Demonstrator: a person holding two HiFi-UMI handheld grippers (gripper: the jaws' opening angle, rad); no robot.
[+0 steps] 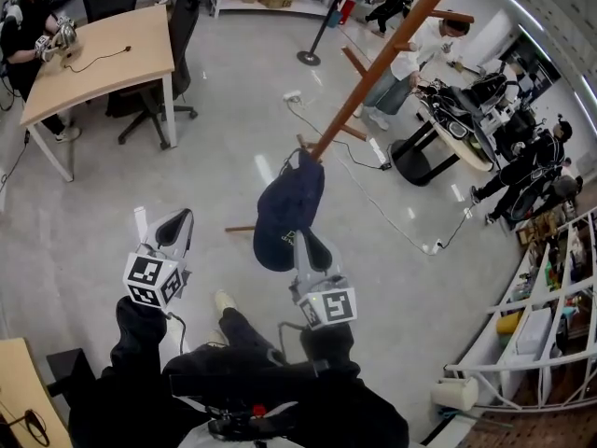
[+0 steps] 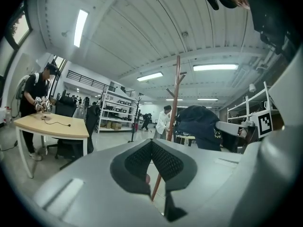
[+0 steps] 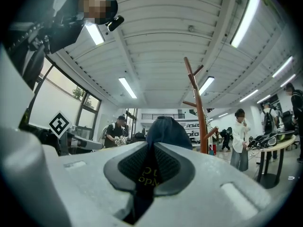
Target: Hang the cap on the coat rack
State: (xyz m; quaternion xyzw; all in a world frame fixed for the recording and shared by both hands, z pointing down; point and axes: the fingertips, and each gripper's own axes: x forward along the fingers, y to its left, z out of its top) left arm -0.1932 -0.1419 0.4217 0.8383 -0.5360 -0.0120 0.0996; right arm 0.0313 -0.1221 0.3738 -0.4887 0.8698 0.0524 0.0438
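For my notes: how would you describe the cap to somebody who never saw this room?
Find the tall brown wooden coat rack on the grey floor. Near its pole is a dark navy fabric cap, pinched in the right gripper; the left gripper beside it holds nothing.

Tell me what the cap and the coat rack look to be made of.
Cap: soft cloth, probably cotton, dark navy, matte; it sags limp and folds where the right gripper pinches it. Coat rack: likely wood, reddish-brown, smooth with a slight sheen; pole and angled pegs match in colour, though painted metal cannot be excluded.
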